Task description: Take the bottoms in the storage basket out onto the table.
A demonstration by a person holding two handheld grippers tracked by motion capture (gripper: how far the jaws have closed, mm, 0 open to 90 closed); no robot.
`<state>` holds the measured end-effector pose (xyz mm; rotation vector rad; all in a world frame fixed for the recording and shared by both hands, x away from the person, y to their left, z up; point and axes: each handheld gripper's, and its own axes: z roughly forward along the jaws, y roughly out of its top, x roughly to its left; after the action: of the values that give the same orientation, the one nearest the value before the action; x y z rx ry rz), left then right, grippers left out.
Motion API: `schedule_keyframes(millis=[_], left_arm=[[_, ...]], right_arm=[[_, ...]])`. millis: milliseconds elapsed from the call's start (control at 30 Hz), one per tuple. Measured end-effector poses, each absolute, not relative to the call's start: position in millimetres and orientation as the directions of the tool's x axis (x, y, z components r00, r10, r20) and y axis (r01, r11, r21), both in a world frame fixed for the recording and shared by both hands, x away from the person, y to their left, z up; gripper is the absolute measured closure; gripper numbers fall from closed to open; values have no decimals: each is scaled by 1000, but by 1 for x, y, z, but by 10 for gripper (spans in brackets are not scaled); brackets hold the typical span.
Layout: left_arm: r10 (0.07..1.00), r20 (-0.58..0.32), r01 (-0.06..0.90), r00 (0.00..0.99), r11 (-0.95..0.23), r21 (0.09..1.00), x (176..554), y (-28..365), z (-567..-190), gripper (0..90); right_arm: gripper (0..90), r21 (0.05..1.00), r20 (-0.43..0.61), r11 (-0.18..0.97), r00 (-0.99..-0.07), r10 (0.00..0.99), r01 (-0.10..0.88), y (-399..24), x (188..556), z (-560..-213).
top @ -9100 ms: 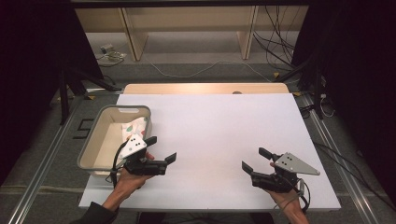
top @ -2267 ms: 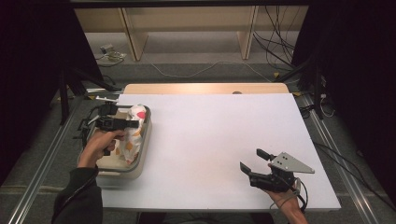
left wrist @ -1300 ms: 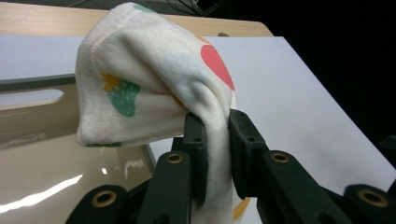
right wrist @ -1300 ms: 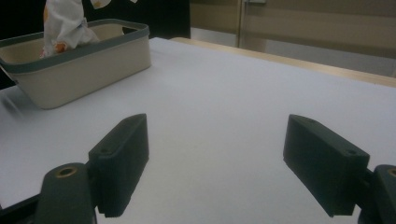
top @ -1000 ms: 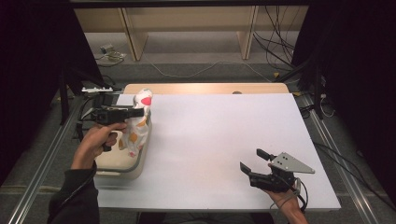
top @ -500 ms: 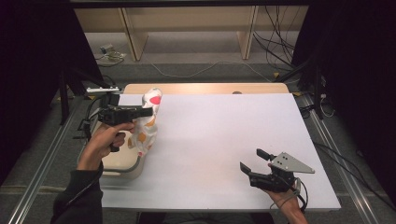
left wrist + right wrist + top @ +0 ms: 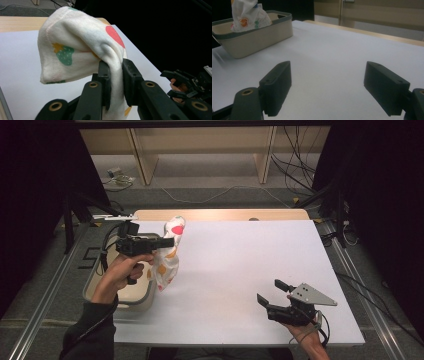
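Observation:
A white cloth (image 7: 169, 255) printed with red, green and orange shapes hangs from my left gripper (image 7: 171, 240), which is shut on it above the right rim of a beige basket (image 7: 135, 301). In the left gripper view both jaws pinch a fold of the cloth (image 7: 82, 55), at my left gripper (image 7: 115, 75). The cloth's lower end dangles over the basket's edge and the white table (image 7: 250, 260). My right gripper (image 7: 270, 292) rests near the table's front right with its jaws wide apart and nothing between them; in its own view the right gripper (image 7: 327, 87) faces bare table.
The basket (image 7: 254, 32) stands at the table's left edge, with cloth (image 7: 247, 15) above it. A wooden strip (image 7: 220, 215) runs along the table's far edge. Shelving and cables lie on the floor behind. Metal rails flank both sides of the table.
My left gripper has carried the cloth rightward, from over the basket toward the table. The right gripper has stayed still.

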<state>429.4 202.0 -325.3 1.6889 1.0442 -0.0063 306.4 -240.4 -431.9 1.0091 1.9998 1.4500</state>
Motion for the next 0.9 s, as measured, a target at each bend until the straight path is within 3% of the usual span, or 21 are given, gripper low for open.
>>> schedule_keyframes(millis=[900], left_arm=[[604,-483,660,634,-98,745,431,151,-352,777]], right_arm=[[231,942,45,173,-621,782,287,-240,307,-432]])
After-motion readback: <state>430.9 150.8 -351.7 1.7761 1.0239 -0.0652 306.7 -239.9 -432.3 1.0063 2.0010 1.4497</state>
